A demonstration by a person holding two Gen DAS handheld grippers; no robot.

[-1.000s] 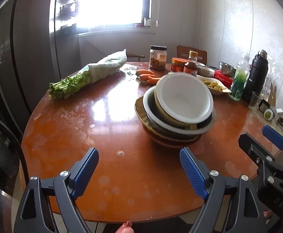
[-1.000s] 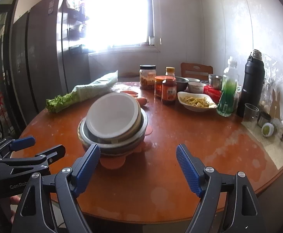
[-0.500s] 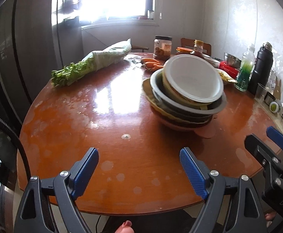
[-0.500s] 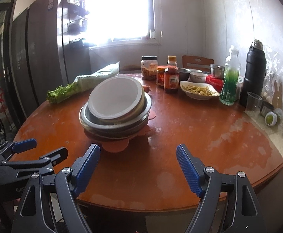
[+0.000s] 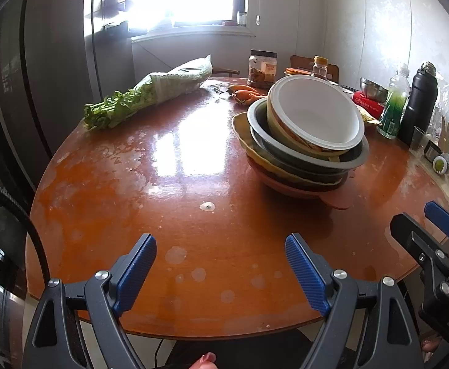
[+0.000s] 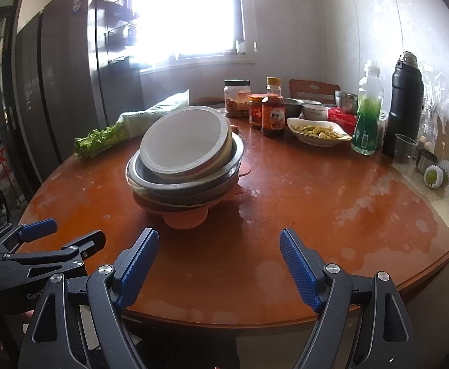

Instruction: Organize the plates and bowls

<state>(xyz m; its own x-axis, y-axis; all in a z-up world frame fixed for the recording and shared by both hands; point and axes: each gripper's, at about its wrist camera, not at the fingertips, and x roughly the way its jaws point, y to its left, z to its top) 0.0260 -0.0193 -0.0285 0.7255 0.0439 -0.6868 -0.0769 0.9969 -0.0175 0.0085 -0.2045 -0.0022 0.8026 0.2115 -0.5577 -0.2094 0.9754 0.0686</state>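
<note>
- the table (image 5: 169, 184) fills more of both my views than a second ago: both cameras have dropped lower and pulled back toward its near edge, so i see it flatter.
- the stack (image 5: 304, 141) of bowls and plates has not moved on the table; it sits mid-table, white bowl (image 6: 184, 141) on top tilted inside a grey one, an orange plate (image 6: 184, 220) at the bottom.
- the greens (image 5: 144, 101) lie well apart from the stack, far left; jars and bottles crowd the far right.
- my left gripper (image 5: 221, 264) hovers over the near edge, jaws wide apart, holding nothing, stack ahead to its right.
- my right gripper (image 6: 218, 261) hangs just beside it, jaws equally apart, empty, stack ahead and slightly left.
</note>
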